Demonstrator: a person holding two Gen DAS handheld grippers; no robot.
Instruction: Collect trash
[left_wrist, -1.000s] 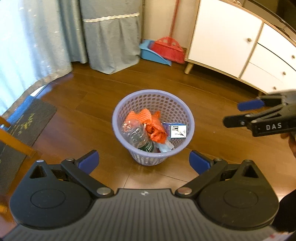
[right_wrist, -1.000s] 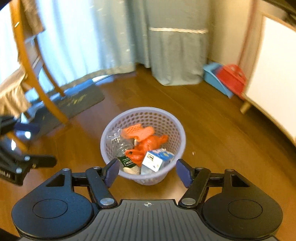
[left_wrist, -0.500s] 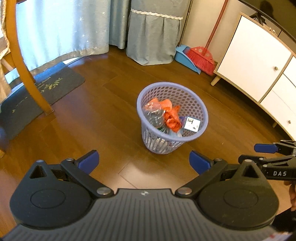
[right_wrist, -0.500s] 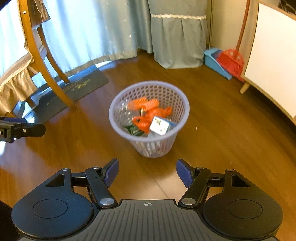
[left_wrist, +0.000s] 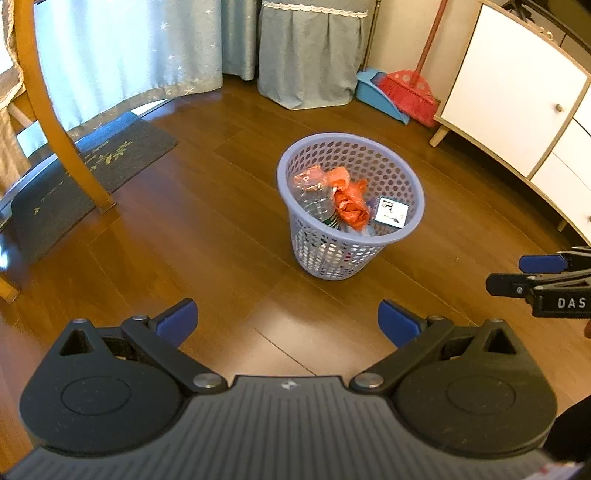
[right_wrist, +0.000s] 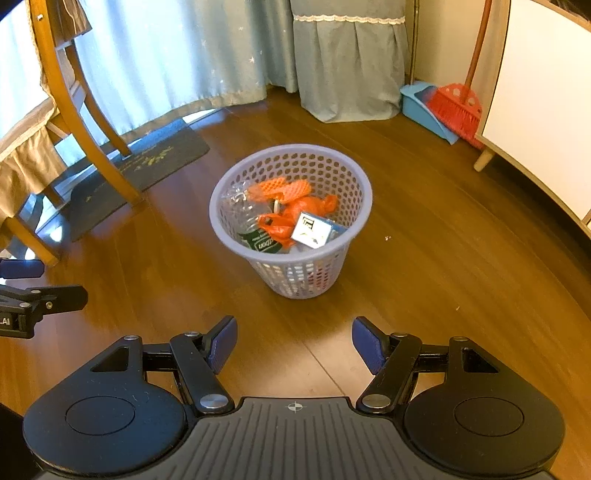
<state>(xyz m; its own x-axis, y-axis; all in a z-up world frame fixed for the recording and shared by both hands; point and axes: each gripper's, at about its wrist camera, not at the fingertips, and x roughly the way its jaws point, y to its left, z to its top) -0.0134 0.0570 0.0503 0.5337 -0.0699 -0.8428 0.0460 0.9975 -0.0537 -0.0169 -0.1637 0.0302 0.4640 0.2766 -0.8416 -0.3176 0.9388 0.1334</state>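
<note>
A lilac perforated basket (left_wrist: 402, 236) (right_wrist: 240, 240) stands upright on the wooden floor. Inside it lie a crushed clear bottle (left_wrist: 314, 201) (right_wrist: 258, 240), an orange plastic bag (left_wrist: 351, 206) (right_wrist: 306, 206), orange foam netting (right_wrist: 277, 186) and a small white and blue carton (left_wrist: 390, 211) (right_wrist: 312, 229). My left gripper (left_wrist: 287, 322) is open and empty, well back from the basket. My right gripper (right_wrist: 294, 343) is open and empty too, also short of the basket. Each gripper shows at the edge of the other's view.
A wooden chair leg (left_wrist: 62, 140) (right_wrist: 92, 122) and a dark doormat (left_wrist: 85, 166) (right_wrist: 147, 162) are at the left. Curtains hang behind. A red broom (left_wrist: 410, 88) with blue dustpan (right_wrist: 424, 107) leans by a white cabinet (left_wrist: 517, 92) at the right.
Both grippers have pulled back and up from the basket, which now looks smaller and farther away. Both stayed open and empty.
</note>
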